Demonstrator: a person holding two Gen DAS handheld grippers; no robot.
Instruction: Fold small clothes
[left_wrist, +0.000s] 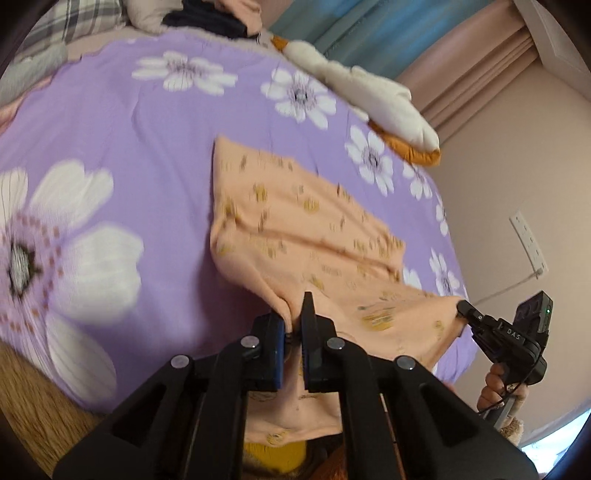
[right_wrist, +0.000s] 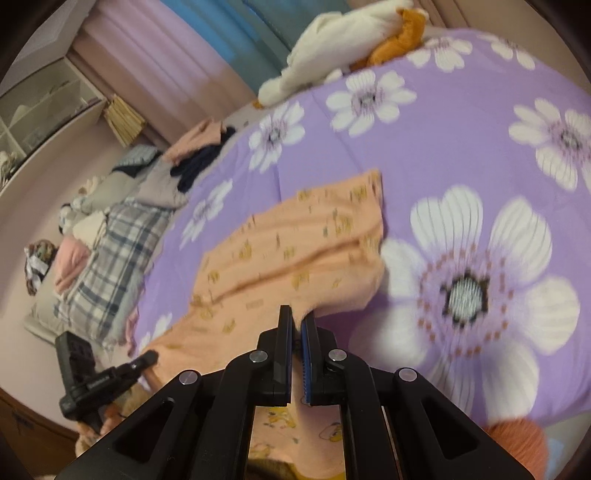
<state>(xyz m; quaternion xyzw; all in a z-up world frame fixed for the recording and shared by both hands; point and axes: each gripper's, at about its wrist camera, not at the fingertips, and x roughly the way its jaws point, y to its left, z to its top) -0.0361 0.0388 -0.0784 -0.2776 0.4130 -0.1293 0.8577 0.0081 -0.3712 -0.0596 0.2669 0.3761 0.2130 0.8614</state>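
A small peach garment (left_wrist: 295, 229) with yellow prints lies partly on the purple flowered bedspread (left_wrist: 129, 140), its near edge lifted off the bed. My left gripper (left_wrist: 293, 314) is shut on one near corner of it. My right gripper (right_wrist: 297, 321) is shut on the other near corner and shows at the right of the left wrist view (left_wrist: 461, 308). The garment (right_wrist: 295, 251) stretches between both grippers; the left gripper shows at lower left in the right wrist view (right_wrist: 151, 357). The garment's near hem hangs below the fingers.
A white and orange plush toy (left_wrist: 369, 96) lies at the bed's far edge. A heap of clothes (right_wrist: 199, 155) and a plaid pillow (right_wrist: 110, 258) lie at the head of the bed. A wall with a socket (left_wrist: 528, 240) stands beside the bed.
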